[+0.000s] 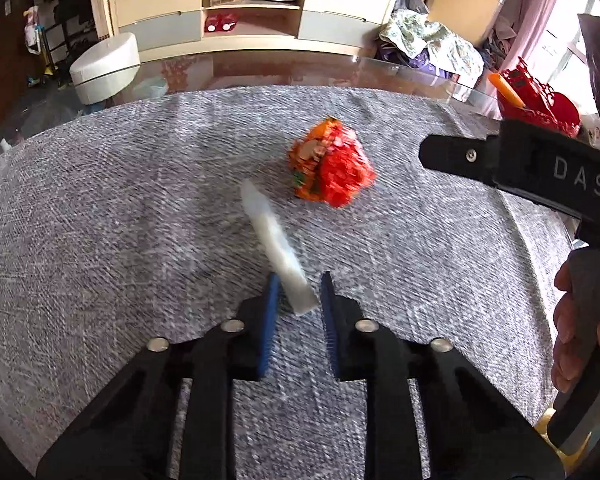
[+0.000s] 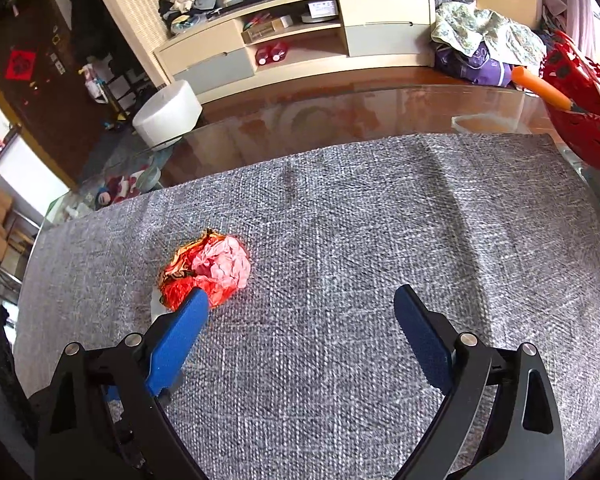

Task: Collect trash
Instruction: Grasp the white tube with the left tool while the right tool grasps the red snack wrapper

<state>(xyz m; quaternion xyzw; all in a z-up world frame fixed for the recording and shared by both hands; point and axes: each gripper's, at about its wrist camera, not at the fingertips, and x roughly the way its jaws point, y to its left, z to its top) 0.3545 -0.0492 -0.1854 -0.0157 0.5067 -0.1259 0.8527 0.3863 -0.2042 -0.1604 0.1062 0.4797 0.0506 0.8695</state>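
Note:
A crumpled red and orange wrapper (image 1: 330, 164) lies on the grey cloth (image 1: 120, 208). It also shows in the right wrist view (image 2: 208, 270), just ahead of my right gripper's left finger. A white flat stick-like piece (image 1: 278, 248) lies on the cloth, its near end between the blue pads of my left gripper (image 1: 300, 284). The pads stand narrowly apart beside it; a grip is not clear. My right gripper (image 2: 300, 300) is wide open and empty over the cloth, and its body shows in the left wrist view (image 1: 520, 164). A red basket (image 2: 580, 100) holds an orange-handled item.
The cloth covers a glass table (image 2: 340, 116) whose far edge is bare. The red basket (image 1: 540, 100) stands at the far right corner. Beyond are a white round stool (image 1: 104, 68), a low cabinet (image 1: 252, 12) and piled clothes (image 2: 484, 36).

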